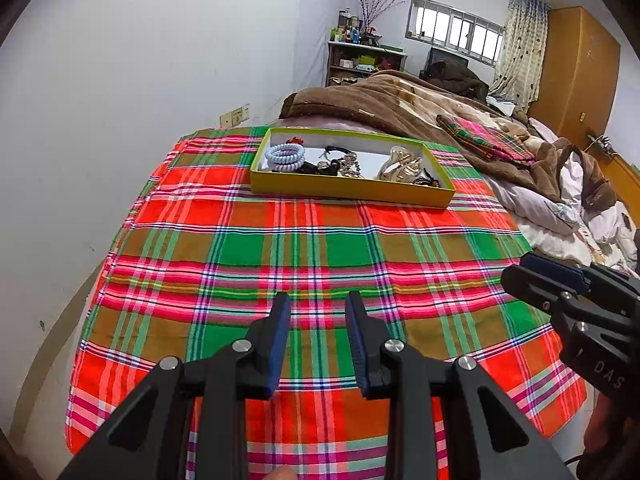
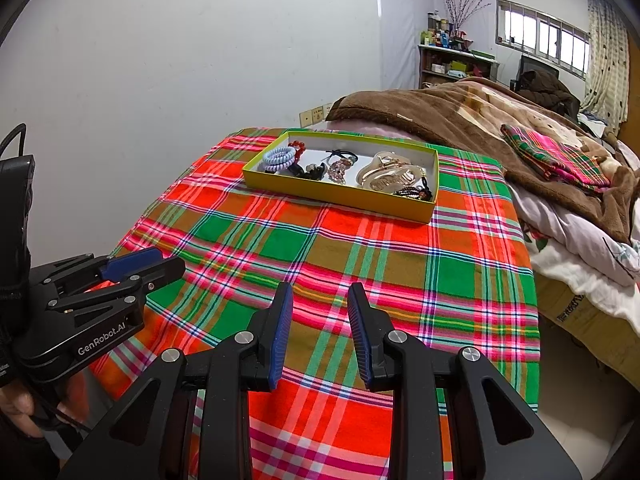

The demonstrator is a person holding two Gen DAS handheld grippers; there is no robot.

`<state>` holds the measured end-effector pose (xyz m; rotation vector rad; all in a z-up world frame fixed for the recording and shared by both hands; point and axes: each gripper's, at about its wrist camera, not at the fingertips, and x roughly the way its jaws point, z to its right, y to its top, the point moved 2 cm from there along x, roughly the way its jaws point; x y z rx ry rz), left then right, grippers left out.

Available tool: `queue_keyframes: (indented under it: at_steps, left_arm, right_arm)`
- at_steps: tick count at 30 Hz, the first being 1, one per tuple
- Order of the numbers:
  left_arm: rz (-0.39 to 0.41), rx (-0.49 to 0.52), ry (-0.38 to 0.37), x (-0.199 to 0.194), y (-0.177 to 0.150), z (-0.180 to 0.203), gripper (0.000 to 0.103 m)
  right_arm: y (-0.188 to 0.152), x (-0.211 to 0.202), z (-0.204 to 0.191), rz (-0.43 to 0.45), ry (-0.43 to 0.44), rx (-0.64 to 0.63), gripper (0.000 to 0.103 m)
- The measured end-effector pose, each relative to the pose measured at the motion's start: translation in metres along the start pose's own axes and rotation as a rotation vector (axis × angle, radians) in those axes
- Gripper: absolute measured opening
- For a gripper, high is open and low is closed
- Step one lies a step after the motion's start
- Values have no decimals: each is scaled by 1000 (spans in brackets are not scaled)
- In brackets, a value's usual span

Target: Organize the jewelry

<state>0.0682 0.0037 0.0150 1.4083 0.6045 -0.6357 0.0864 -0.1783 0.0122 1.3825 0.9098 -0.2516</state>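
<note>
A shallow yellow-green box [image 1: 348, 192] [image 2: 336, 196] sits at the far end of the plaid cloth. In it lie pale blue spiral hair ties [image 1: 285, 156] [image 2: 279, 157], red beads [image 1: 296, 141] [image 2: 298, 145], dark hair ties and trinkets [image 1: 340, 162] [image 2: 332, 166] and a gold claw clip [image 1: 402, 166] [image 2: 386, 174]. My left gripper [image 1: 318, 300] [image 2: 160, 264] is open and empty, low over the near cloth. My right gripper [image 2: 320, 292] [image 1: 516, 268] is open and empty beside it, to the right.
The red-green plaid cloth [image 1: 320, 256] [image 2: 360, 264] covers a small table against a white wall. A bed with a brown blanket [image 1: 400, 108] [image 2: 460, 116] and a folded plaid cloth [image 2: 556, 160] lies right of it. Shelves [image 1: 360, 60] stand far back.
</note>
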Motion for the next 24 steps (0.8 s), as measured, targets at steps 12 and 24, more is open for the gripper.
queue_keyframes:
  at_steps: [12, 24]
  left_arm:
    - [2, 18, 23, 0, -2, 3, 30]
    - [9, 15, 17, 3, 1, 6, 30]
  right_arm:
    - [-1, -1, 1, -1, -4, 0, 29]
    - [-3, 4, 9, -4, 2, 16, 29]
